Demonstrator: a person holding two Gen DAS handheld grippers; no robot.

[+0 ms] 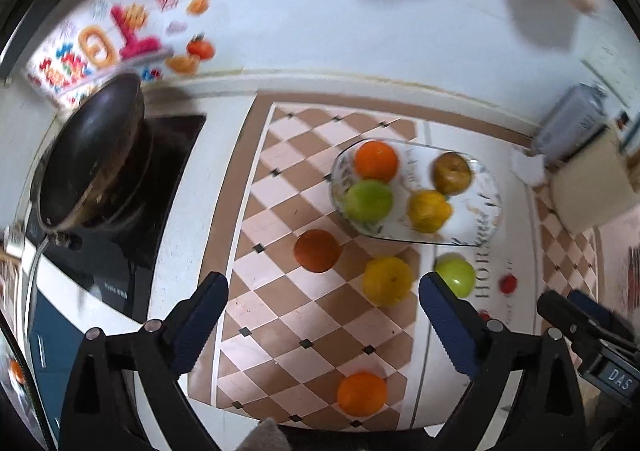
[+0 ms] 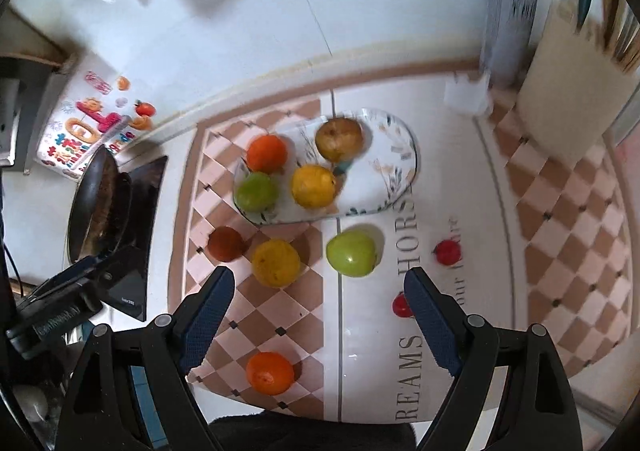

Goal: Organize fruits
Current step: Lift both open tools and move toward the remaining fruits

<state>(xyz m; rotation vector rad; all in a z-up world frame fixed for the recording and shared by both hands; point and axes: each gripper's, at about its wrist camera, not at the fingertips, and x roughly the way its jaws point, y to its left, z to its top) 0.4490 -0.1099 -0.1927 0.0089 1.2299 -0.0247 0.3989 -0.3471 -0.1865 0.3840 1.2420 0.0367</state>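
Right wrist view: right gripper (image 2: 316, 303) fingers stand apart, nothing between them; left gripper (image 1: 324, 311) likewise spread and empty. Loose fruit on the counter (image 2: 360, 339), taken from the plate (image 2: 400, 155): an orange (image 2: 270, 373) far on its near side, a lemon (image 2: 276, 263) and green apple (image 2: 352, 253) just before its near rim, a dark fruit (image 2: 226, 244) off its near-left. Four fruits already sit on it. Judgement: take the apple next, centre it between the fingers, close gently, and set it on the plate's bare right end.
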